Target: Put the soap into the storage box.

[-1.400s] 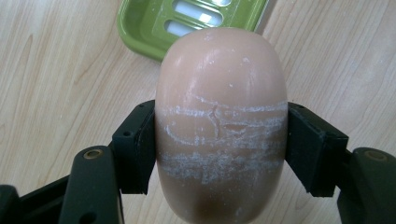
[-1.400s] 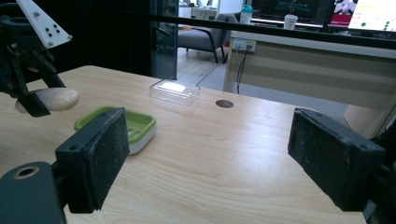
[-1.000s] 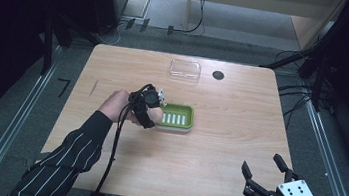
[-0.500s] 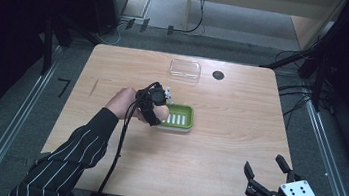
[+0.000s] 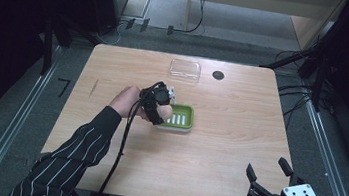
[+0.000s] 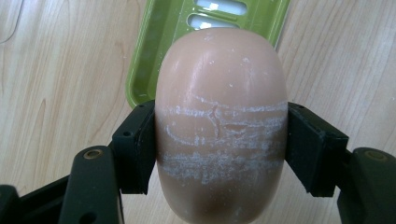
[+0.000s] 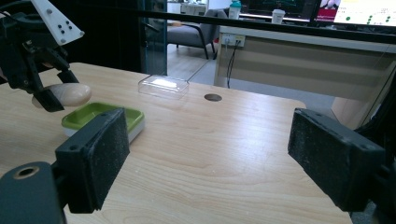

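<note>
A beige soap bar (image 6: 219,116), streaked with white scratches, sits between the two black jaws of my left gripper (image 6: 219,144), which is shut on it. In the high view the left gripper (image 5: 160,104) holds the soap (image 5: 163,112) over the left end of a green slotted soap dish (image 5: 183,119) at mid-table. From the right gripper view the soap (image 7: 65,93) hangs just above the dish (image 7: 100,116). My right gripper (image 5: 265,167) stands open at the table's near right edge, its padded jaws wide apart (image 7: 210,158) with nothing between them.
A clear plastic lid (image 5: 185,69) lies at the back of the wooden table (image 5: 240,121), with a dark round cable hole (image 5: 218,75) just right of it. A striped sleeve (image 5: 74,156) reaches in from the bottom left.
The left gripper has carried the soap a little to the right, over the dish's left end. The right gripper has barely moved.
</note>
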Demonstrator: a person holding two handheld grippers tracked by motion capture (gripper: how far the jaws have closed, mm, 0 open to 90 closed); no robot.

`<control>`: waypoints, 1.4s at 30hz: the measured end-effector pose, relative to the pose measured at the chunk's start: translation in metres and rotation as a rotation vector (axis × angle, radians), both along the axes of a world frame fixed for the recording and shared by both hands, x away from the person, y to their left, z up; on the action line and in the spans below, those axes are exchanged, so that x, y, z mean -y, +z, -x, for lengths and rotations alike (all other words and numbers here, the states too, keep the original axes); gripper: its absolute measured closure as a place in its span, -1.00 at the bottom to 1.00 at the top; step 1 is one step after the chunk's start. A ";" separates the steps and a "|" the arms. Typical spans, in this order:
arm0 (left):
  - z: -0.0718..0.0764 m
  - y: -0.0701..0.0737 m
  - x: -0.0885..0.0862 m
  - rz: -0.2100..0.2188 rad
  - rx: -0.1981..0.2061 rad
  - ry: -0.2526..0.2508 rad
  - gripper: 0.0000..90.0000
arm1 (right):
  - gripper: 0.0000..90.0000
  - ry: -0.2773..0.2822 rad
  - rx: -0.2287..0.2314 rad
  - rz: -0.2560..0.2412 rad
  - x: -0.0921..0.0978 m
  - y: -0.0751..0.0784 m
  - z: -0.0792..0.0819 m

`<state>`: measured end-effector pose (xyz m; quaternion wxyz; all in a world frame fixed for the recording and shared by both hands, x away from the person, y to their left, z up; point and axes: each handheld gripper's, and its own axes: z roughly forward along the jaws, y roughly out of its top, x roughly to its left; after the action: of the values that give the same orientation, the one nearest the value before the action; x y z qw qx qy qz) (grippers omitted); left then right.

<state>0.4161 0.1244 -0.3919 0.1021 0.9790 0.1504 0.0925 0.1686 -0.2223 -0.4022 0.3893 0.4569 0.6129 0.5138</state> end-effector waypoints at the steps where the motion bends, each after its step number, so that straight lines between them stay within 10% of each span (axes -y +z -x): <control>1: 0.000 0.000 0.000 -0.001 -0.001 -0.003 -0.26 | -0.71 0.000 0.000 0.000 0.000 0.000 0.000; 42: -0.010 -0.005 0.014 -0.015 0.063 -0.107 -0.26 | -0.71 -0.006 0.003 0.006 -0.001 0.002 0.005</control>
<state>0.4261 0.1101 -0.3966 0.1041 0.9830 0.0937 0.1189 0.1632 -0.2213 -0.4005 0.3932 0.4570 0.6124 0.5113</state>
